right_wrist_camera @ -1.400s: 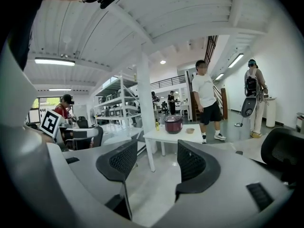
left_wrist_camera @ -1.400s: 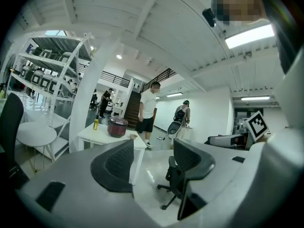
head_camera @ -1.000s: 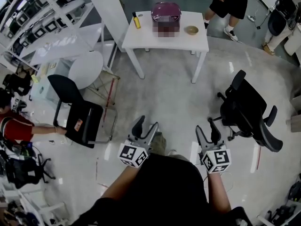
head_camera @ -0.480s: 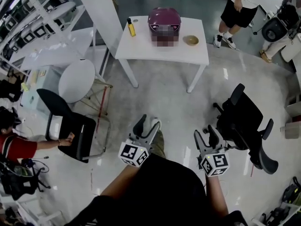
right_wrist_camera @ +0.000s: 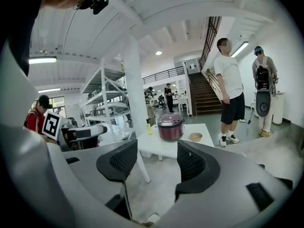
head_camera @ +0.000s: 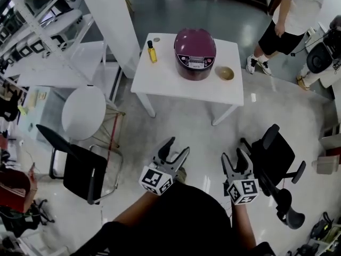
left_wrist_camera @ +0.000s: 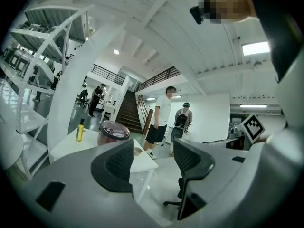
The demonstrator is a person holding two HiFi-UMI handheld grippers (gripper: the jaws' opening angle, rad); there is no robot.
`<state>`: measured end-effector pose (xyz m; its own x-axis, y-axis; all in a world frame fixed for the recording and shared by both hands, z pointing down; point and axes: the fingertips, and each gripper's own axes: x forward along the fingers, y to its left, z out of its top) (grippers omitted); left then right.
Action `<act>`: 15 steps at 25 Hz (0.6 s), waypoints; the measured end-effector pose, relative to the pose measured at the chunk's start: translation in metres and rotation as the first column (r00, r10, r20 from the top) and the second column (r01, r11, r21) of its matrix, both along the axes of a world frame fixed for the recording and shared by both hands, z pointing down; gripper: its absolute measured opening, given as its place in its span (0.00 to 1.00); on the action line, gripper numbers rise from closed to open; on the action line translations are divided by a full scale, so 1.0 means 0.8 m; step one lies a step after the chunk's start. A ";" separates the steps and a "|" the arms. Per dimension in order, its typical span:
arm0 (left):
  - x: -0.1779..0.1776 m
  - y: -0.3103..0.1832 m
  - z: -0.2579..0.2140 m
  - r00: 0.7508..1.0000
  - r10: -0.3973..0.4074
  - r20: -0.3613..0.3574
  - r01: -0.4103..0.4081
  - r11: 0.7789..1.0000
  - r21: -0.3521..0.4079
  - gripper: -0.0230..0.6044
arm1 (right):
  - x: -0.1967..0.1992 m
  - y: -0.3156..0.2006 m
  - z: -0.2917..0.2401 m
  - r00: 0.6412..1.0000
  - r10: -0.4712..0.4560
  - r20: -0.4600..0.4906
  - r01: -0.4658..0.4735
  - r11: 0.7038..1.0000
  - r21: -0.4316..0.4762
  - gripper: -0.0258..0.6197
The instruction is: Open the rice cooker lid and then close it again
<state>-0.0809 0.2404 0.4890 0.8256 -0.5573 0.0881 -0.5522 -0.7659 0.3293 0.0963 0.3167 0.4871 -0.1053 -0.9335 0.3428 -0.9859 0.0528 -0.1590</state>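
Grey floor lies under me. I hold my left gripper [head_camera: 177, 145] and right gripper [head_camera: 234, 154] low before my body, both released and empty, pointing to 12 o'clock. Well ahead at 12 o'clock, the rice cooker [head_camera: 195, 52] stands closed on the white table [head_camera: 160, 84]. In the left gripper view a jaw covers its lower part.

Rice cooker [head_camera: 195, 53] on table [head_camera: 170, 84], lid shut

Head view: worktop [head_camera: 160, 81] and rice cooker [head_camera: 195, 52] now lie lower and larger in frame — the wearer has stepped nearer. Left claw [head_camera: 177, 147] and right claw [head_camera: 233, 156] sit slightly lower; the black office chair [head_camera: 274, 161] has drawn beside the right claw.
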 end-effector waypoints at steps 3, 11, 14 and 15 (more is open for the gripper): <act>0.006 -0.049 0.002 1.000 0.014 0.000 -0.014 1.000 -0.007 0.43 | 0.002 -0.045 -0.010 0.999 0.030 0.014 -0.030 0.999 0.024 0.40; 0.002 -0.139 0.018 0.999 0.041 -0.006 -0.041 0.999 -0.028 0.43 | 0.004 -0.148 -0.013 0.998 0.063 -0.004 -0.062 0.997 0.054 0.40; 0.000 -0.169 0.017 0.999 0.040 -0.028 -0.042 0.998 -0.052 0.43 | 0.001 -0.180 -0.009 0.998 0.059 0.004 -0.060 0.998 0.033 0.40; -0.001 -0.177 0.017 0.998 0.041 -0.039 -0.044 0.997 -0.070 0.43 | -0.002 -0.187 -0.007 0.998 0.058 0.010 -0.059 0.998 0.026 0.40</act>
